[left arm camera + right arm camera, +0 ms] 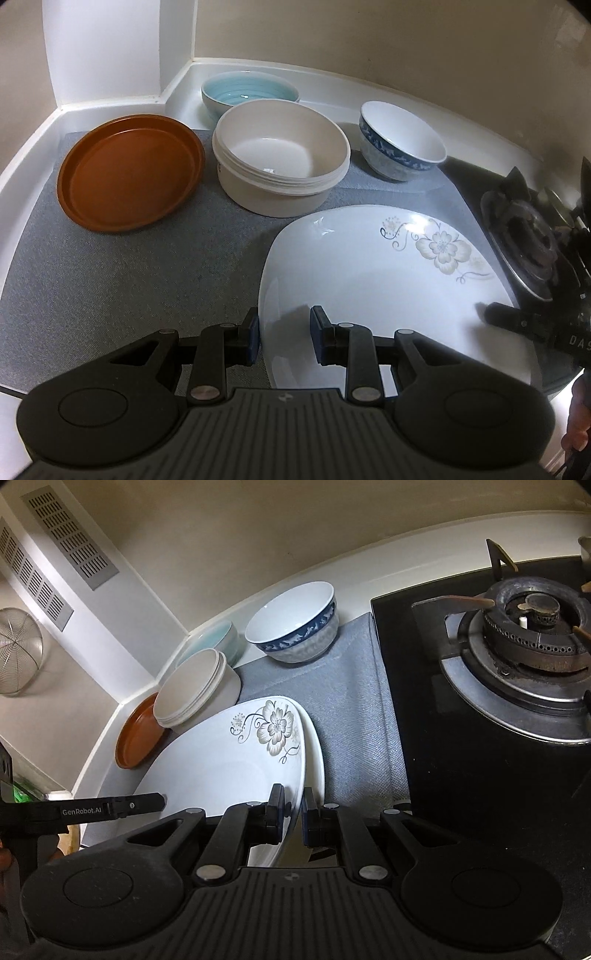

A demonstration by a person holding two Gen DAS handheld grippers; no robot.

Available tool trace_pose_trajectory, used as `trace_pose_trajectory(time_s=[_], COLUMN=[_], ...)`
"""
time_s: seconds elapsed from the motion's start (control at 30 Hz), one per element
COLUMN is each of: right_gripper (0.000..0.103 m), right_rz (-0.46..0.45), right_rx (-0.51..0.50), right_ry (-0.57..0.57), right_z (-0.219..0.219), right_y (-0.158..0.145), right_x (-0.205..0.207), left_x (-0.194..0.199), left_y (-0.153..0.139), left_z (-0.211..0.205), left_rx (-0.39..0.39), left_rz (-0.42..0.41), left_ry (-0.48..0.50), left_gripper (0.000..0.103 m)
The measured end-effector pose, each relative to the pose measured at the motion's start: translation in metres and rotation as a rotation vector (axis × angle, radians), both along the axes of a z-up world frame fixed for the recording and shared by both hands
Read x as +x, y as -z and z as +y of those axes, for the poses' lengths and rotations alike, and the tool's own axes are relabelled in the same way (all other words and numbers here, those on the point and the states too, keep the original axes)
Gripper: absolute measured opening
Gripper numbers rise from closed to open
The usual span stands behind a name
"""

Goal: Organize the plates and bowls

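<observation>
1. The right tool reaches in low from the stove side, its fingers level and pinched onto the near rim of the flowered plate, one finger on each face of the rim.
2. The plate looks tilted up off the grey mat at that edge, though the fisheye makes the angle hard to judge.
3. The left tool comes in from the opposite side with its jaws spread wide. They straddle the plate's edge, one finger outside the rim and one over the white face, neither clearly pressing it.
4. The plate sits on the worktop just beside the gas burner.
5. Behind it stand an orange plate, a cream tub, a pale blue bowl and a blue-banded bowl.
6. The blue bowl is tucked in the corner, close behind the tub.
</observation>
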State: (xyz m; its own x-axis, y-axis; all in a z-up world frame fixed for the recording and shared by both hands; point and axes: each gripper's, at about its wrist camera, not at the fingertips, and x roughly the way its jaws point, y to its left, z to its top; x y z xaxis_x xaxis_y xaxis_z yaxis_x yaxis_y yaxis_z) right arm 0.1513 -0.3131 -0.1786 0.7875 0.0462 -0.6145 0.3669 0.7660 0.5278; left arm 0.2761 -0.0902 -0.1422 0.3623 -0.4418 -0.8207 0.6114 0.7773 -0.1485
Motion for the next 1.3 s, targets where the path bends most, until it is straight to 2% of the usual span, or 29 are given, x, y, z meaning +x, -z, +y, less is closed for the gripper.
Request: trace_pose_trajectory(time_s=[0.13, 0.23, 0.27, 0.3, 0.7, 0.87, 1.0, 1.1, 1.17, 1.2, 1.3], right_gripper=[0.010, 0.010, 0.010, 0.011, 0.014, 0.024, 0.025, 0.025, 0.033, 0.034, 0.037], right_rz=[0.002, 0.008, 0.008, 0.008, 0.059, 0.040, 0.014, 0.012, 0.002, 0.002, -0.007], right_rx=[0.008, 0.008, 0.012, 0.020, -0.026, 0.051, 0.100, 0.097, 0.104, 0.100, 0.061], right_ry=[0.002, -0.006, -0.007, -0.008, -0.060, -0.049, -0.051, -0.063, -0.063, -0.063, -0.081], right_z=[-0.003, -0.005, -0.005, -0.007, -0.008, -0.018, -0.026, -0.026, -0.028, -0.029, -0.030], right_y=[0.000, 0.000, 0.000, 0.001, -0.009, -0.009, -0.005, -0.007, -0.008, -0.009, -0.013], right_x=[0.005, 0.008, 0.007, 0.007, 0.016, 0.013, 0.007, 0.005, 0.002, 0.001, -0.002], left_x=[-0.005, -0.007, -0.009, -0.010, -0.009, -0.011, -0.012, -0.012, -0.011, -0.010, -0.010], left_y=[-0.002, 0.001, 0.003, 0.004, 0.007, 0.010, 0.010, 0.011, 0.012, 0.013, 0.014], left_z=[-0.006, -0.011, -0.011, -0.010, -0.002, 0.000, 0.000, 0.002, 0.005, 0.006, 0.009], left_rx=[0.036, 0.073, 0.085, 0.097, 0.156, 0.154, 0.154, 0.152, 0.145, 0.145, 0.142], left_rz=[-0.044, -0.053, -0.058, -0.067, -0.073, -0.057, -0.057, -0.049, -0.037, -0.033, -0.029], left_ry=[0.014, 0.028, 0.025, 0.019, -0.032, -0.039, -0.039, -0.042, -0.048, -0.054, -0.067], left_gripper=[0.035, 0.059, 0.072, 0.080, 0.095, 0.095, 0.095, 0.096, 0.099, 0.102, 0.103])
